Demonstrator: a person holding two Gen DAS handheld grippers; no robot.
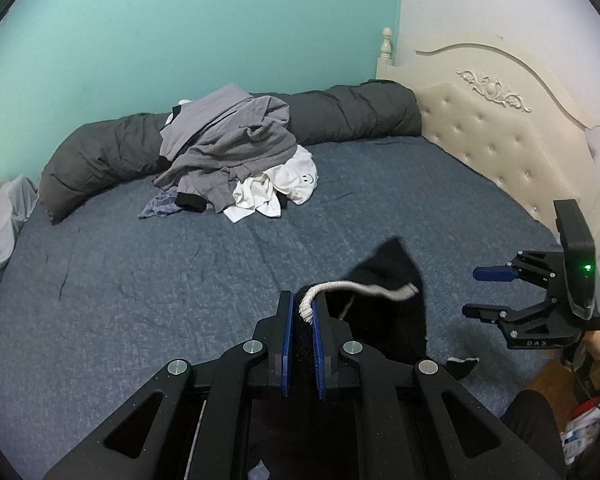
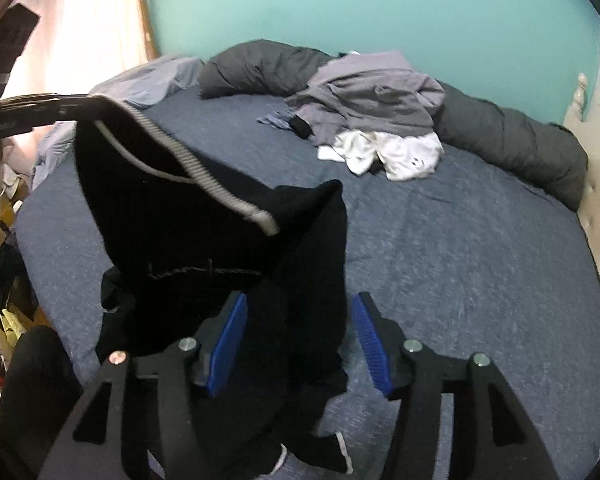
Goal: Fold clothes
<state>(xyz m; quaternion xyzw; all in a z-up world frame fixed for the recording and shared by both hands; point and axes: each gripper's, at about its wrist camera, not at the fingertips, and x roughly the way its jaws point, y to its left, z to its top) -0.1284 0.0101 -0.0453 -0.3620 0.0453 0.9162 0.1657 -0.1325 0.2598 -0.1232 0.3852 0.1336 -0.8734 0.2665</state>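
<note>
You have 1 black garment (image 2: pixel 204 248) low in the frame on the blue bed (image 2: pixel 460 260), stretching lower right to upper left, your left gripper (image 1: pixel 302 320) clamped on its edge, your right gripper (image 2: pixel 300 340) spread apart around it.

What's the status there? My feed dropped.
Left gripper shut on black drawstring garment. Right gripper open, fabric between fingers. Blue bedspread ahead bare.

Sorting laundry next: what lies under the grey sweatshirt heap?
Under the crumpled grey sweatshirt peek a white smiley-print garment and blue checked cloth; anything deeper is covered.
</note>
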